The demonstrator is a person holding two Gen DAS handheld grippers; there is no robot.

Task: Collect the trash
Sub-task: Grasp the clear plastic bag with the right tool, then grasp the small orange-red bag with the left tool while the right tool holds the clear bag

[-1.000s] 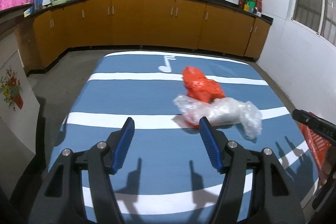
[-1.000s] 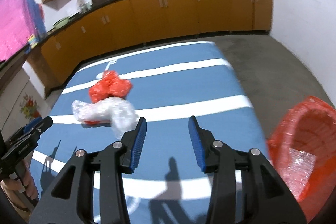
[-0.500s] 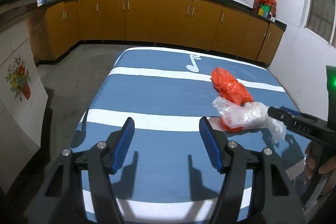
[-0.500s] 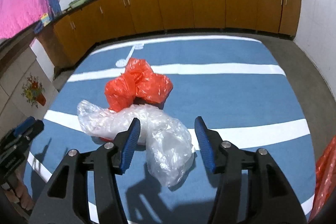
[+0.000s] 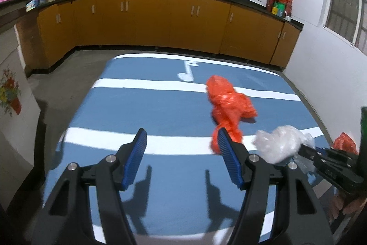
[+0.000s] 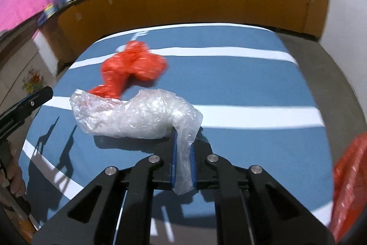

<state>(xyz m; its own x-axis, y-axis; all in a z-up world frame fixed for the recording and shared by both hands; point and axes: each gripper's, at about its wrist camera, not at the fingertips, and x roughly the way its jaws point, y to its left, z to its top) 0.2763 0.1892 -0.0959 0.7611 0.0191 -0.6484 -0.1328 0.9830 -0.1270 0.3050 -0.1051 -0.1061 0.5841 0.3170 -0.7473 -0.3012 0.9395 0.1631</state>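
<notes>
Currently the right gripper (image 6: 182, 162) has its jaws clamped on the near tail of the clear plastic bag (image 6: 137, 115), a thin strip of film pinched flat between the blue pads (image 6: 173, 160); the bulk of the bag lies just beyond the fingertips on the blue-and-white striped cloth (image 6: 240, 84) that covers the table. The left gripper (image 5: 181, 160) is moderately open and holds nothing, hanging over bare cloth. Handling judgement: the clear bag is very light, soft and crumpled, with no rigidity; it will likely drape and swing from the held tail when raised, and the smooth film may slip through the pads if tugged. The grip at a bunched tail is adequate; a grip on a single loose layer would be less secure. The crumpled orange plastic bag (image 6: 133, 66) lies farther off and to the left, its near twisted end touching or tucked under the clear bag's far-left edge, so lifting one may drag the other. It appears equally light and soft; the twisted neck near the left gripper's right finger (image 5: 226, 156) is the best place to seize it. An orange-lined bin (image 6: 348, 187) is cut off at the right edge, so its opening cannot be seen. Motion blur softens the orange bag, and whether either bag contains anything cannot be determined. The person's hand (image 6: 13, 178) is only partly visible at the left edge.
</notes>
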